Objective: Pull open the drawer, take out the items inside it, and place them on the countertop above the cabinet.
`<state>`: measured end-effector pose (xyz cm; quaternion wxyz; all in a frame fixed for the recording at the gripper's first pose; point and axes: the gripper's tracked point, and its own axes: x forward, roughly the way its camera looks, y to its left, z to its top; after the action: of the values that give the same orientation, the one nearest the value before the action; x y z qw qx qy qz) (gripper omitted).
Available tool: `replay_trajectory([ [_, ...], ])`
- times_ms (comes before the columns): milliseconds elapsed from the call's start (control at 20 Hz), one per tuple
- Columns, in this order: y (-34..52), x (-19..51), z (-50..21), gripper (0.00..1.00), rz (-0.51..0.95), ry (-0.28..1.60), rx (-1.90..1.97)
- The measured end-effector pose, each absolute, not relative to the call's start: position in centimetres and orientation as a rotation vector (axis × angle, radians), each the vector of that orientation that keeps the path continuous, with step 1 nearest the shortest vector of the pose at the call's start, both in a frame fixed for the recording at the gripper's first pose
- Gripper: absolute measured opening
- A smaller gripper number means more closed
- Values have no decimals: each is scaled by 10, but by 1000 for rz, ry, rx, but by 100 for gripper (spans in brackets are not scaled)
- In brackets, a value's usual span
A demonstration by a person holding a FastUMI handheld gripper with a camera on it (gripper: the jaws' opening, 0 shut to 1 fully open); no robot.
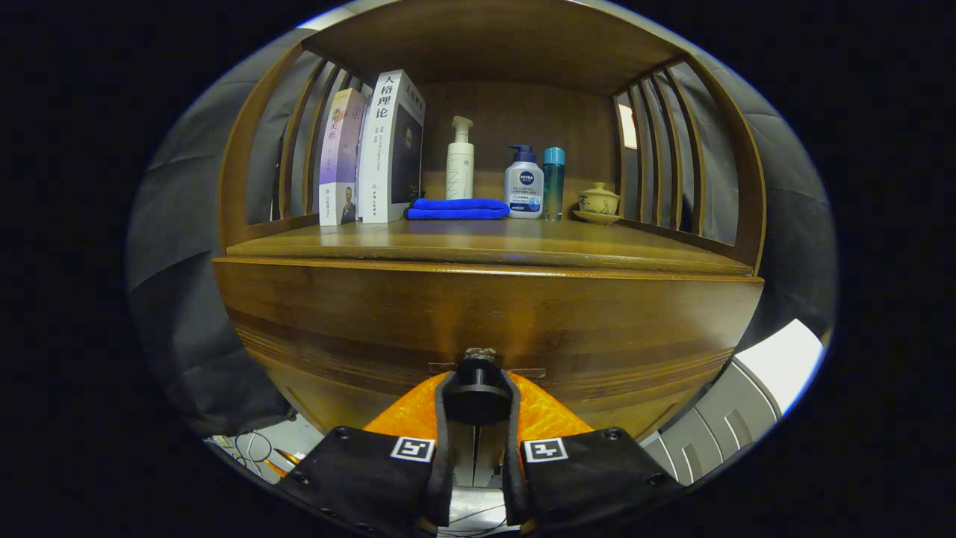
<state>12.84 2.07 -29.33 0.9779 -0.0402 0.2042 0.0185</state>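
A dark wooden drawer front (485,314) spans the cabinet right in front of me. Its round knob (478,381) sits low at the middle, and my gripper (478,400) is shut on it, one finger pressing on each side. The drawer looks closed or barely out, and what lies inside is hidden. Above the drawer front runs the wooden countertop (485,239), with bare wood along its near edge.
At the back of the countertop stand two books (373,149), a folded blue cloth (457,208), a white pump bottle (460,161), a pump bottle with a blue label (524,183), a slim teal bottle (553,183) and a small lidded cup (599,202). Slatted wooden sides and a top board enclose the shelf.
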Motion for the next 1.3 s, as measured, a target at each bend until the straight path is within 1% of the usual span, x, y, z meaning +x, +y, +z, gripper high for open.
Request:
replay_trajectory([
  [300, 17, 104, -292, 30, 58, 415, -85],
  [600, 15, 75, -288, 30, 48, 395, -59],
  [1300, 14, 33, -286, 29, 68, 393, -76],
])
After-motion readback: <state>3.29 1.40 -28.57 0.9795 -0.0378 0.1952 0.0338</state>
